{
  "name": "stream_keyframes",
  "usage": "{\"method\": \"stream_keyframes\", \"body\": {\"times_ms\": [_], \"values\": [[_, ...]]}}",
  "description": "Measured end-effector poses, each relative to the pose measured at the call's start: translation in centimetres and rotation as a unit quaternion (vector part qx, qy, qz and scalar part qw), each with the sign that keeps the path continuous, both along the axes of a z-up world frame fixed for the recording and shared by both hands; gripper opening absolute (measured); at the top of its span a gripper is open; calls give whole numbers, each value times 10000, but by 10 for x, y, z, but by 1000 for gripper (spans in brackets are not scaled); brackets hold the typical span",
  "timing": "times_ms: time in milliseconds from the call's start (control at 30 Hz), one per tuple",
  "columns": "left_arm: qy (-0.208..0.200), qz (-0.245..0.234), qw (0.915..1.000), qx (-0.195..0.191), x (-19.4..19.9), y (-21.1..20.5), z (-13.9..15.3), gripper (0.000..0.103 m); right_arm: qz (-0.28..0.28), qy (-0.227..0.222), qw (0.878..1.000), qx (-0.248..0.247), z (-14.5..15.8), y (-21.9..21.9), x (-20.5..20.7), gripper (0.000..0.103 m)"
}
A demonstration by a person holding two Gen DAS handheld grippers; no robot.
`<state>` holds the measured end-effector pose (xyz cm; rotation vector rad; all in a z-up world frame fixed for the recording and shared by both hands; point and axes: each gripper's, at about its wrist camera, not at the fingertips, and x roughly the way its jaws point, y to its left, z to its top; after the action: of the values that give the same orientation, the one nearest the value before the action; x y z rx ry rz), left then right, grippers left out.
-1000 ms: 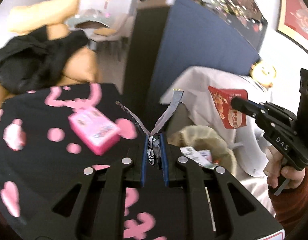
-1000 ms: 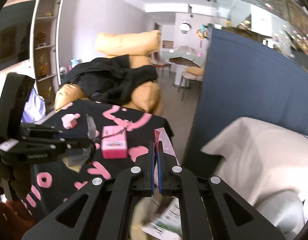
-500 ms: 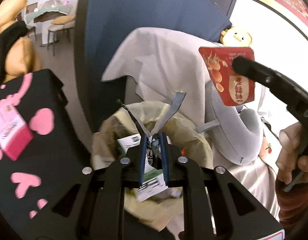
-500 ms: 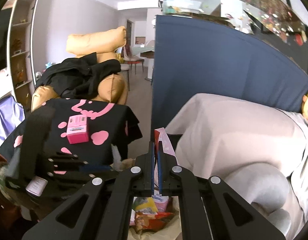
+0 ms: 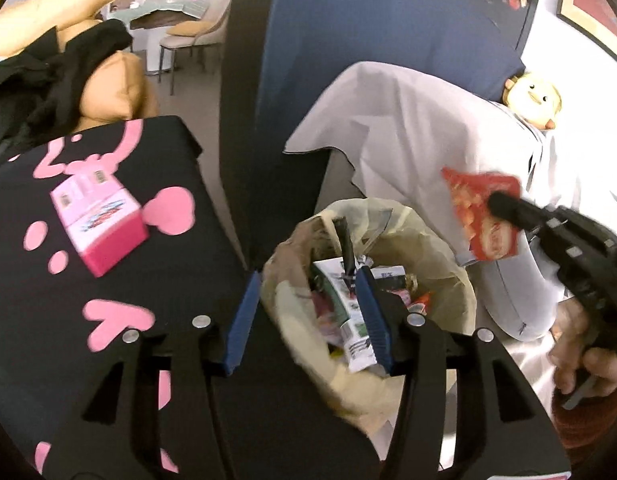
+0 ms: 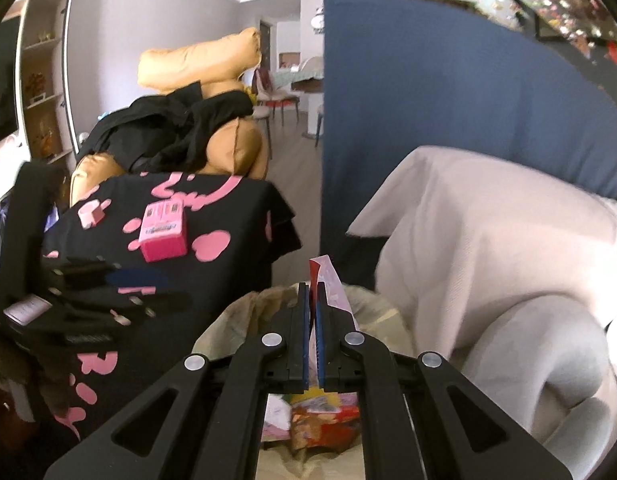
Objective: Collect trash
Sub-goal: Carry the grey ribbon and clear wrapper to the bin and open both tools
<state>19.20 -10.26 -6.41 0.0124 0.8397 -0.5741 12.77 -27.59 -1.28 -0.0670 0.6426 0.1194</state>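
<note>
Over the trash bag, which stands open between the black pink-patterned table and the grey-draped seat, both grippers point downward. The left gripper has its jaws opening, with nothing pressed between the blue pads; a dark wrapper strip hangs just beyond them at about 1 o'clock from the right-hand pad, over the bag's mouth and seemingly falling in. The right gripper is clamped narrow on a red snack packet, which sits at about 2 o'clock from the bag in the left wrist view, over the rim rather than the middle.

The risks, as I judge them: the light strip could cling to the pad or drift onto the bag's slack rim instead of dropping inside. The red packet, if let go where it hangs, could slide down outside the bag onto the grey cushion. A pink box lies on the table at 10 o'clock from the bag; whether it counts as trash I cannot tell.

The right hand grips its handle low at 4 o'clock, sleeve just visible.
</note>
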Motion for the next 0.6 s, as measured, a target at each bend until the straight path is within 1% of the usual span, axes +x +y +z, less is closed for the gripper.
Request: {"method": "stream_keyframes", "body": {"times_ms": [167, 233, 333, 500, 600], "values": [[-175, 231, 9995, 100, -16, 24, 12, 49, 80, 238, 9997, -50, -20, 15, 6, 5], [-234, 402, 9988, 141, -24, 37, 16, 50, 71, 308, 9995, -100, -26, 18, 9, 5], [-256, 659, 9974, 120, -38, 59, 21, 50, 15, 433, 9989, -170, -36, 22, 13, 5], [-472, 958, 9942, 95, -65, 89, 32, 54, -152, 577, 9975, -376, -50, 24, 18, 5], [-577, 1064, 9926, 32, -82, 102, 37, 56, -184, 652, 9972, -326, -52, 25, 17, 6]]}}
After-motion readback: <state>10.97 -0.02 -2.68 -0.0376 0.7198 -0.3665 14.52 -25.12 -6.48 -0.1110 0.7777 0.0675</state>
